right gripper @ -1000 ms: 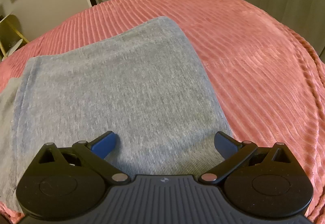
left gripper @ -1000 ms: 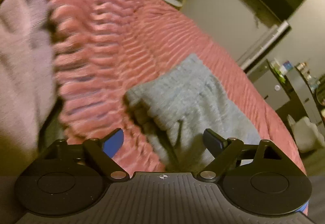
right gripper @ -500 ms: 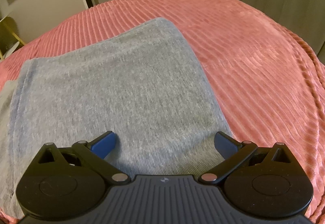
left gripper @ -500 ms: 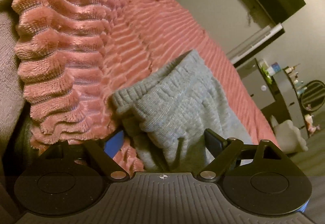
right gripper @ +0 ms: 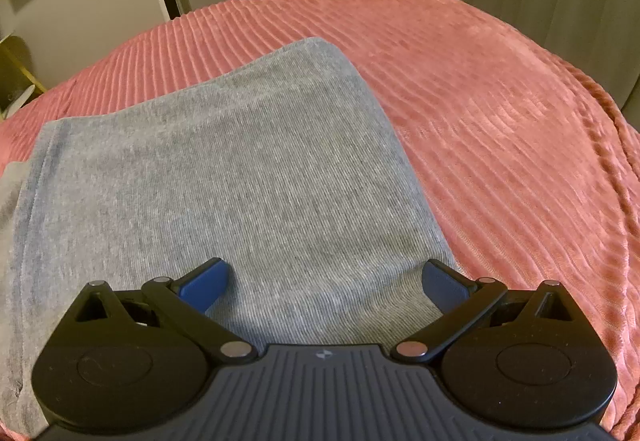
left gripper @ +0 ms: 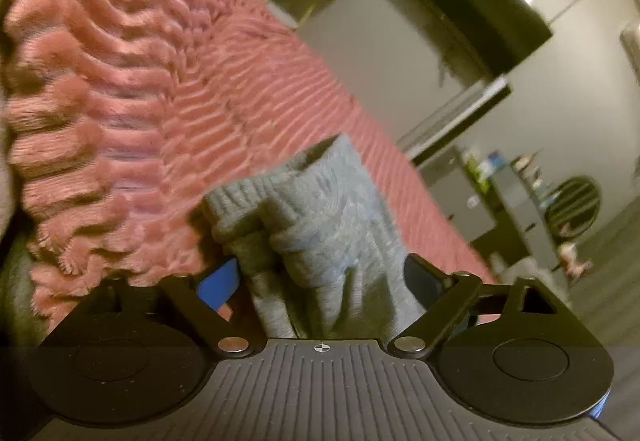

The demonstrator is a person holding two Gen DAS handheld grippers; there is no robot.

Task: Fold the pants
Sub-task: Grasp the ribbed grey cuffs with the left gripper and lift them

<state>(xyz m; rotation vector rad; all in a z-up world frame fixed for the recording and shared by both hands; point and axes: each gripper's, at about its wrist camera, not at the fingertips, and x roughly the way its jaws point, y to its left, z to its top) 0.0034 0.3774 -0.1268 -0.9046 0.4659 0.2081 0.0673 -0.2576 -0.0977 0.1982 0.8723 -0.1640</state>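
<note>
Left gripper (left gripper: 322, 275) fingers spread wide and opening further — a bunched grey fold of the pants (left gripper: 320, 209) sits between them, rising ahead of the tips; blue left pad (left gripper: 219, 281) is just beside the fold, can't tell if touching, dark right pad (left gripper: 420, 275) clear of it. Frame is blurred. Pink ribbed blanket (left gripper: 120, 101) is rumpled high to the left of the fingers and runs flat beyond the pants.

Right gripper (right gripper: 324, 281) fingers wide, nothing clamped — pointing down over the pants (right gripper: 224, 177), folded flat on the bed blanket (right gripper: 500, 113). Fabric lies between and ahead of both tips; folded edge runs just outside the right finger (right gripper: 444, 285).
</note>
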